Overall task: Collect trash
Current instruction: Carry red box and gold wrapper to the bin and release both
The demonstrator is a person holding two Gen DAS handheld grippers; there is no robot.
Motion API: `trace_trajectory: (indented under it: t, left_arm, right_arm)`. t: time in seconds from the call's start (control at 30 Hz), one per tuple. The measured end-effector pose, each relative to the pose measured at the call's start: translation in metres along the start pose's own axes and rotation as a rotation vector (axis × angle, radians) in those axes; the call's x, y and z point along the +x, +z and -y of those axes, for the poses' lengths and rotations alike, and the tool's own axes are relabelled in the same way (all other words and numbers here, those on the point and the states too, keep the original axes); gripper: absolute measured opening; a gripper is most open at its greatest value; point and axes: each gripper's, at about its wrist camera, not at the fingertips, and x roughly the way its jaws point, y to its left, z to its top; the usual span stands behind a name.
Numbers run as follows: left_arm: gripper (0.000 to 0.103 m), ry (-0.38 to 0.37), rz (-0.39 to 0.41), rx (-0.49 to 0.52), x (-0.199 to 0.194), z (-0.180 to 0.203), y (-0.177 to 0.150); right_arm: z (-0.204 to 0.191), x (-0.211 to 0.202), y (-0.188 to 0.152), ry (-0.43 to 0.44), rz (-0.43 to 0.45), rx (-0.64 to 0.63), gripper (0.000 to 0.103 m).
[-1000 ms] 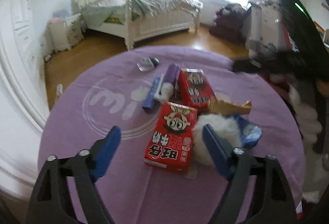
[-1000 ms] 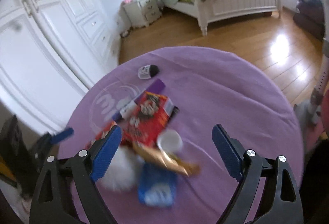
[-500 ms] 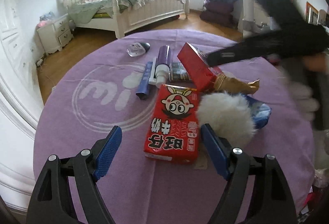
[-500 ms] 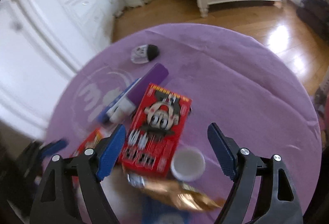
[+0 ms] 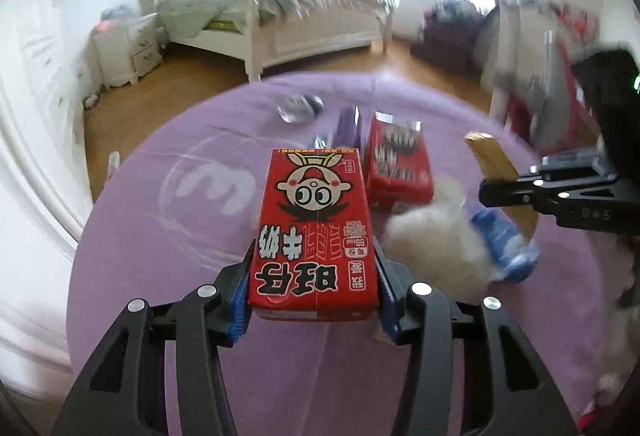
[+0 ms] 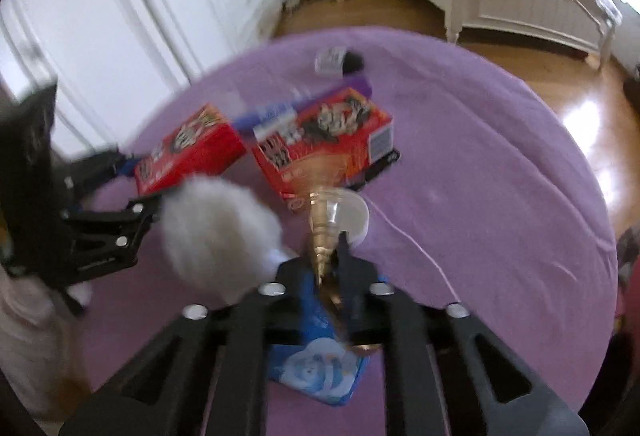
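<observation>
Round tabletop (image 5: 168, 276) under a purple cloth with a white printed logo, set in a bedroom with a white bed (image 5: 280, 20) and wood floor beyond

Left gripper (image 5: 314, 300): jaws just closed in, now clamped on either side of the near end of a red rectangular milk carton with a cartoon face (image 5: 316, 232); blue pads pressed against both carton flanks, far end of carton pointing away from the camera

Right gripper (image 6: 329, 268): jaws just snapped together, now pinched on a crinkled gold foil wrapper (image 6: 322, 232); wrapper standing up between the closed tips and, seen from the left wrist view, angled up clear of the cloth

Remaining trash on the tabletop:
- second red carton of the same print (image 5: 398, 168), just behind and right of the held carton
- fluffy white pompom (image 5: 436, 252), just right of the held carton, touching a blue plastic snack packet (image 5: 504, 244)
- same blue packet lying directly beneath the right gripper in the right wrist view
- white round cup or lid (image 6: 352, 214), just beyond the gold wrapper
- purple tube and blue stick-like item (image 6: 280, 108) behind the cartons, blurred
- small black-and-white object (image 5: 300, 108) near the far edge, identity unclear

Both views motion-blurred; fine detail on the far items not readable
</observation>
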Motion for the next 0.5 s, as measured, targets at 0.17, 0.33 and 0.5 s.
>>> trace_trajectory:
  t: [0.17, 0.33, 0.5]
  left_arm:
    - [0.049, -0.016, 0.077, -0.113, -0.032, -0.016, -0.012]
    - [0.049, -0.093, 0.142, -0.132, -0.065, 0.003, -0.013]
    - [0.049, -0.189, 0.200, -0.105, -0.080, 0.055, -0.003]
  right_arm:
    - [0.018, -0.042, -0.016, 0.114, 0.113, 0.162, 0.006]
    - [0.033, -0.068, -0.035, 0.244, 0.186, 0.308, 0.006]
    - [0.055, -0.103, -0.062, 0.329, 0.281, 0.442, 0.006]
